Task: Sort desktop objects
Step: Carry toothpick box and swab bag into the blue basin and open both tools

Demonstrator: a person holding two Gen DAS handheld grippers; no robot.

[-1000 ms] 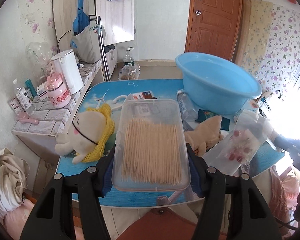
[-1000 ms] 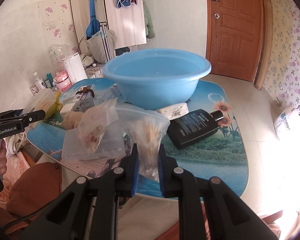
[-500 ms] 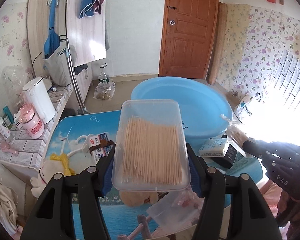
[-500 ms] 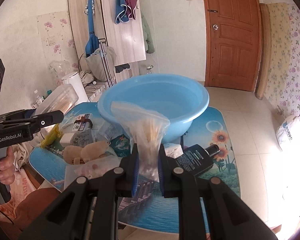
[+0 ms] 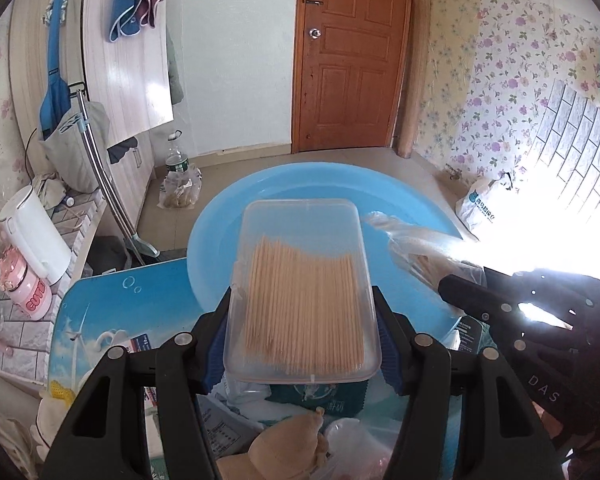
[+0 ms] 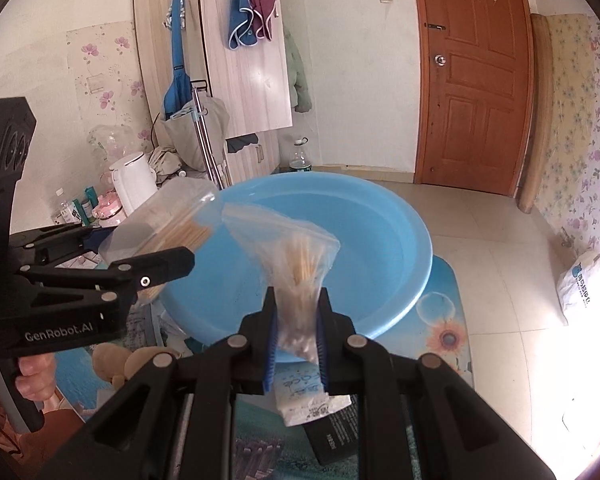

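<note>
From the left wrist, the left gripper (image 5: 302, 344) clamps a clear plastic box (image 5: 302, 292) by its long sides; the box is packed with thin wooden sticks lying in one layer. It hangs over the near rim of a blue basin (image 5: 412, 204), whose visible inside looks empty. At the right, the right gripper (image 5: 452, 292) reaches in with a clear bag (image 5: 416, 248), washed out by window glare.

From the right wrist, the right gripper (image 6: 296, 336) is pinched tight on the lower part of the bag (image 6: 296, 256), which holds what look like cotton swabs, though the plastic blurs them. The bag hangs above the basin (image 6: 380, 240), which stands on a table (image 6: 448, 320). The box (image 6: 168, 228) sits at the left, above the basin's edge.
</note>
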